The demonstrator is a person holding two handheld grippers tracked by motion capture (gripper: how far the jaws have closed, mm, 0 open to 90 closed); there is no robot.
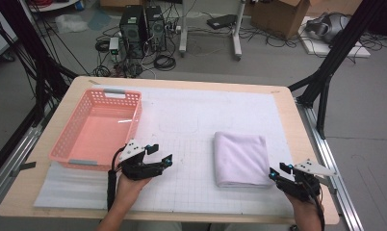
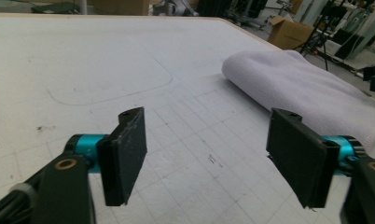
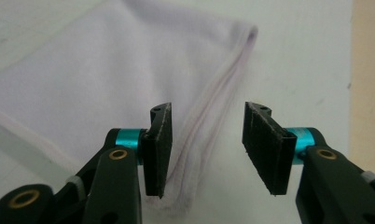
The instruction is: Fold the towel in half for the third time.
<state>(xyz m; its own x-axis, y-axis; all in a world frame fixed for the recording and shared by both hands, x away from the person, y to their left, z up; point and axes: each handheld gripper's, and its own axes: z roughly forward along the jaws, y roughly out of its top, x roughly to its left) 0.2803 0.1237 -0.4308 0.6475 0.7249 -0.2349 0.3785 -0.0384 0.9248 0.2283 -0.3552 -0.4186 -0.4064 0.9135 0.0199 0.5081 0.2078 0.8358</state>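
White gridded matting covers the table [image 1: 288,202] under both hands. Nearest, the right gripper [image 1: 279,174] has its jaws parted, grasping nothing; the folded towel [image 1: 240,158] has its hemmed corner lying just between and ahead of its fingers [image 3: 158,149]. The left gripper [image 1: 161,155] is spread wide and holds nothing, the towel off to its fingers' far side. Farther back, beside that hand, sits the pink basket [image 1: 71,139].

Table [image 1: 288,103] w/ white grid mat [image 1: 196,115], pink basket [image 1: 97,127], folded towel [image 1: 241,158].
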